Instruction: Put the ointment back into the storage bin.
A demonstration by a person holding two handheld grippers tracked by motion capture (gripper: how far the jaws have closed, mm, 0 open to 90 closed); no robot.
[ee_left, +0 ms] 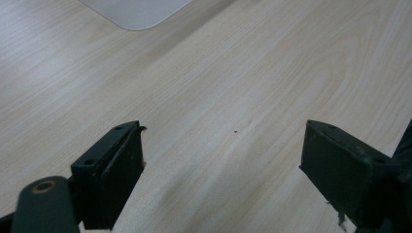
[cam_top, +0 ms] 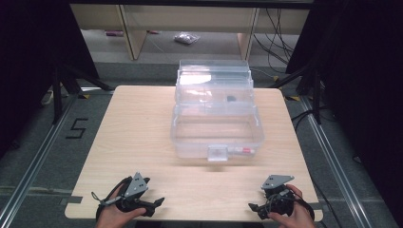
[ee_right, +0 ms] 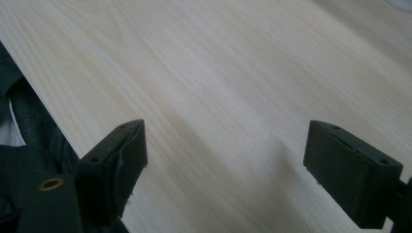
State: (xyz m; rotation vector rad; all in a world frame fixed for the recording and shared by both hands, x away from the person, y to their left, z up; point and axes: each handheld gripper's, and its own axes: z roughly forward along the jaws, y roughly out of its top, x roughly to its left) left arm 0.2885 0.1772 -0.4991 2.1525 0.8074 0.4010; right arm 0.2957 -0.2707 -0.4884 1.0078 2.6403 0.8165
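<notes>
Wooden table (cam_top: 142,142), clear plastic box (cam_top: 216,114), left gripper (cam_top: 154,205) and right gripper (cam_top: 254,208) both agape.

We see our left gripper (cam_top: 151,205) and right gripper (cam_top: 255,208) as black frames, each topped by a grey three-cornered plate with small holes. Thin cables trail from both. Our jaws are flat black blocks with screw holes; a brass-ringed hole sits beside each left-hand jaw.
</notes>
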